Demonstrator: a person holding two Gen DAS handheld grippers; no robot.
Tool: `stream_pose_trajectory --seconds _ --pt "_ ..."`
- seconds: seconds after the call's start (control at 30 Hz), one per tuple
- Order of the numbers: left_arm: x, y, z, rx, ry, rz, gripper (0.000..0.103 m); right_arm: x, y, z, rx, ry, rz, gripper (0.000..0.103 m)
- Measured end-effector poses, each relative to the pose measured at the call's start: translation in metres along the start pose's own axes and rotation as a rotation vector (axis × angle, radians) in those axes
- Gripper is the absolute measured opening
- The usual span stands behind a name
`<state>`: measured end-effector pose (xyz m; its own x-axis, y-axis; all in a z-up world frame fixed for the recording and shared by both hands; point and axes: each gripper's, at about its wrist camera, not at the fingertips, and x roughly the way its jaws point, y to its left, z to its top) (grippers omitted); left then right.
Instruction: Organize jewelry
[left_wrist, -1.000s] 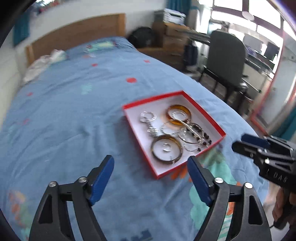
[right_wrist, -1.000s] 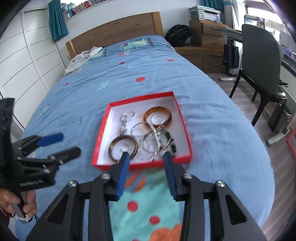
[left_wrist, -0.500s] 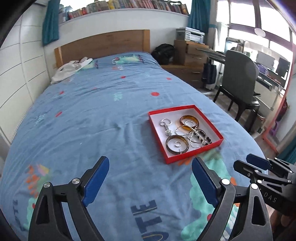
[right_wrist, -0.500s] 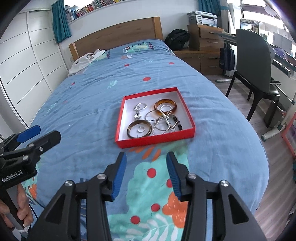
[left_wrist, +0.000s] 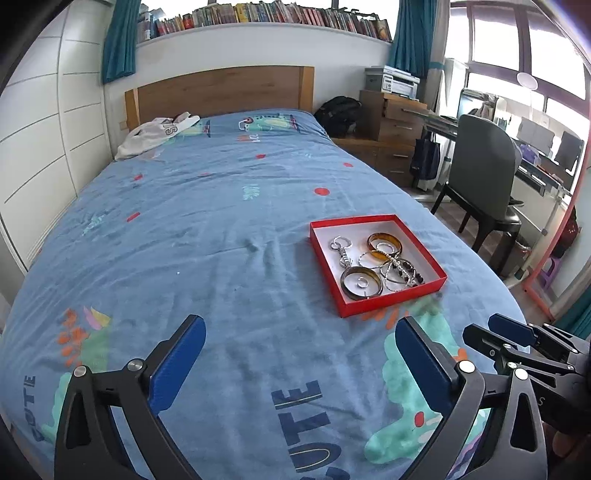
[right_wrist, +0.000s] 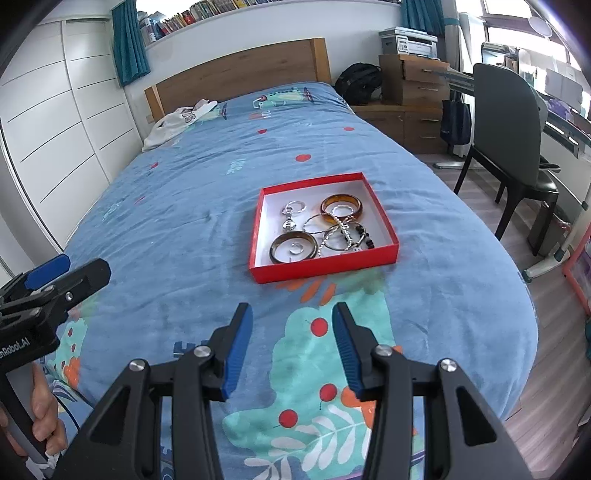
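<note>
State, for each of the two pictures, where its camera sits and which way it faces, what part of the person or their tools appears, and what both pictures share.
Left wrist view: sits on the left gripper, facing up the bed toward the headboard; its open blue pads frame the shot, right gripper at the right edge.
Right wrist view: sits on the right gripper, aimed at the red jewelry tray; left gripper and a hand at left.
Shared: tray, bangles, chair.

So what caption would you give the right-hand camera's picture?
Right gripper open and empty above a blue bedspread, facing a red tray of bangles, rings and a beaded bracelet.
</note>
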<state>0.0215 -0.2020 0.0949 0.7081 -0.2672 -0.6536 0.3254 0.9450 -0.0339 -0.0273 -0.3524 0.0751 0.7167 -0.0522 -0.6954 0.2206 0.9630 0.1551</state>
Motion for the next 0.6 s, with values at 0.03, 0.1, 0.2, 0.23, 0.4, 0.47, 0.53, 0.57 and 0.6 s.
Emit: stream_pose_trajectory --seconds 0.03,0.1,0.2,0.23,0.4,0.47,0.53,0.57,0.6 --pt "0.0 0.001 -0.001 -0.003 0.002 -0.003 0.101 0.0 0.0 0.0 0.0 0.0 -0.001 0.043" --pt "0.0 0.002 -0.002 -0.01 0.005 -0.009 0.102 0.0 0.002 0.0 -0.001 0.0 -0.002 0.043" --pt "0.0 0.003 -0.004 -0.021 0.014 -0.014 0.102 0.001 0.002 -0.001 -0.002 0.004 -0.008 0.043" --pt "0.0 0.003 -0.004 -0.023 0.018 -0.016 0.102 0.001 0.002 -0.002 -0.001 0.005 -0.012 0.043" --pt "0.002 0.004 -0.008 -0.035 0.026 -0.022 0.102 0.003 -0.004 -0.006 0.025 0.013 -0.033 0.043" --pt "0.003 0.002 -0.01 -0.035 0.029 -0.018 0.102 0.004 -0.007 -0.007 0.031 0.014 -0.041 0.043" --pt "0.004 0.004 -0.011 -0.045 0.034 -0.02 0.102 0.004 -0.009 -0.007 0.032 0.015 -0.048 0.043" --pt "0.005 0.004 -0.011 -0.048 0.036 -0.018 0.102 0.003 -0.01 -0.006 0.03 0.014 -0.051 0.043" --pt "0.005 0.004 -0.012 -0.049 0.039 -0.012 0.102 0.004 -0.009 -0.006 0.029 0.013 -0.054 0.043"
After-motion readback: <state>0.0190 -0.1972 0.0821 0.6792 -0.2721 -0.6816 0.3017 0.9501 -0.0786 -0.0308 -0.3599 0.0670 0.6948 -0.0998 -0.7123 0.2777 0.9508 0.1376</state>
